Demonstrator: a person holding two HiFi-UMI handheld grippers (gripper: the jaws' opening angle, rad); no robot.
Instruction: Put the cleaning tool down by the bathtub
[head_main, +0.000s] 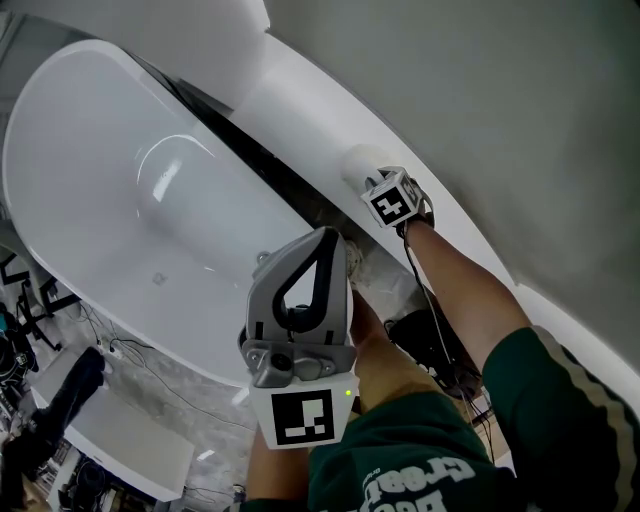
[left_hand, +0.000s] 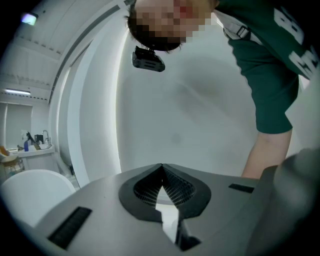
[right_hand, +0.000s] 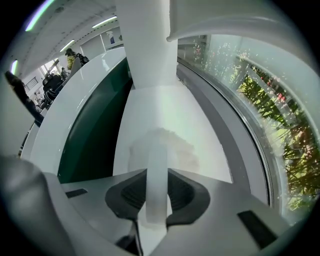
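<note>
Two tongs in view.

Right tongs (right_hand: 156, 175): clenched on the tool (right_hand: 156, 155). Its flat white handle is pinched between them and runs straight out past the tips to a fuzzy end (right_hand: 162, 142). That end sits over a white ledge (right_hand: 170, 105) just ahead of the tips; can't tell if it touches. Left of the ledge is a dark green strip (right_hand: 87, 140). Right of it is a grey channel, then a window (right_hand: 260, 110) with plants behind. A white column (right_hand: 145, 45) stands further ahead.

Head view: right tongs point steeply down at the ledge on the far side of the tub (head_main: 120, 190), with a dark gap between tub rim and ledge. The tool's end shows as a white blob just beyond the marker cube (head_main: 390, 205). Forearm (head_main: 465, 285) and green sleeve (head_main: 570, 400) trail back from it.

Left tongs (left_hand: 161, 172): clamped together, tips meeting, nothing between them. Held close to the chest, on the tub's near side, well apart from the tool. Ahead of them are a plain wall, the head camera (left_hand: 148, 59) and the sleeve.
</note>
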